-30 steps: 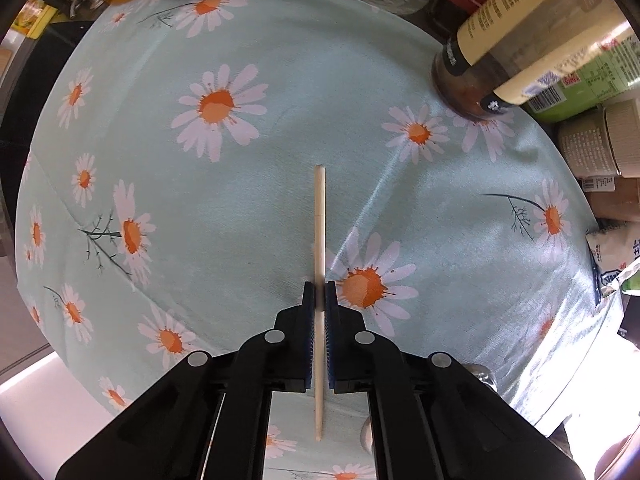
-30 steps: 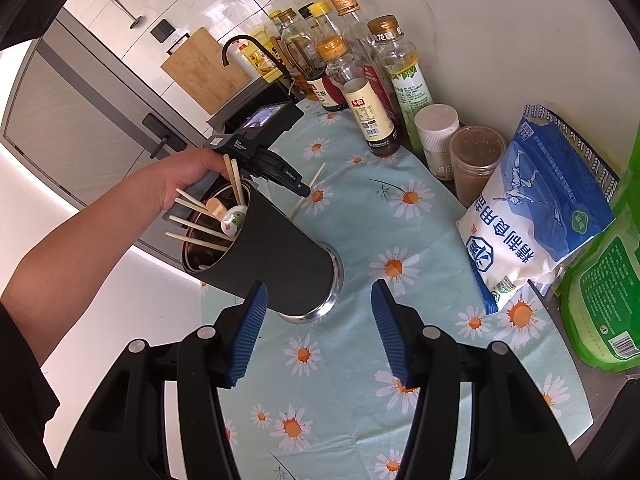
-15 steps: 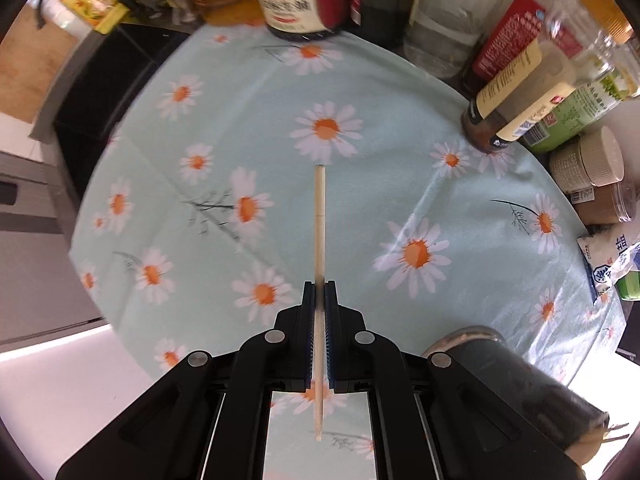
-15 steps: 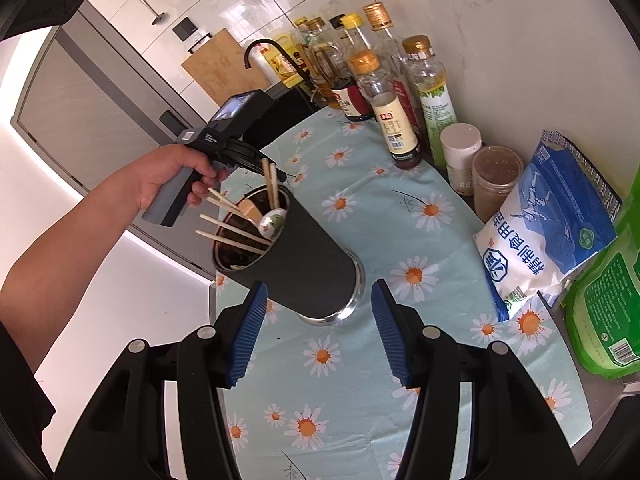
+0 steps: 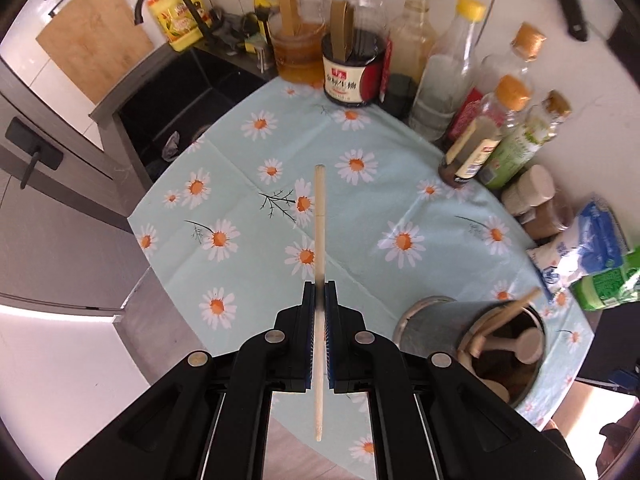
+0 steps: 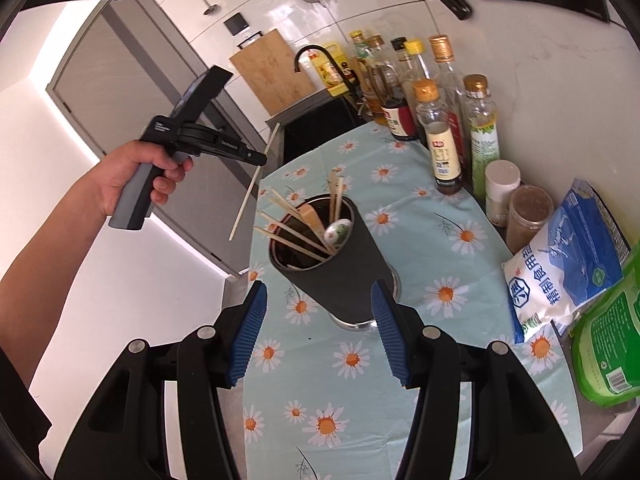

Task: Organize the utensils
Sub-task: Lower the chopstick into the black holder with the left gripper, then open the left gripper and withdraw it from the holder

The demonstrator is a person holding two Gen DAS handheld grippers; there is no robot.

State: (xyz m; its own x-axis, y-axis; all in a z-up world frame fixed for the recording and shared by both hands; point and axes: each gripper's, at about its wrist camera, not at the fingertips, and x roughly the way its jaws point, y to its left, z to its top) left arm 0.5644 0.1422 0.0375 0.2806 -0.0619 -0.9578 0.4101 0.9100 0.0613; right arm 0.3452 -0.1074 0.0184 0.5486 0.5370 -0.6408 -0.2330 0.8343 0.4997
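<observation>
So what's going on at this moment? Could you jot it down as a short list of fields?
Setting: kitchen counter with a daisy tablecloth
Left gripper: jaws shut on one chopstick, held in the air above the cloth
Right gripper: jaws open either side of the black holder, pads apart from it
Holder contents: chopsticks, a wooden spatula, a ceramic spoon
Behind: bottles by the wall, bags on the right
Left to do: chopstick not yet in the holder
</observation>
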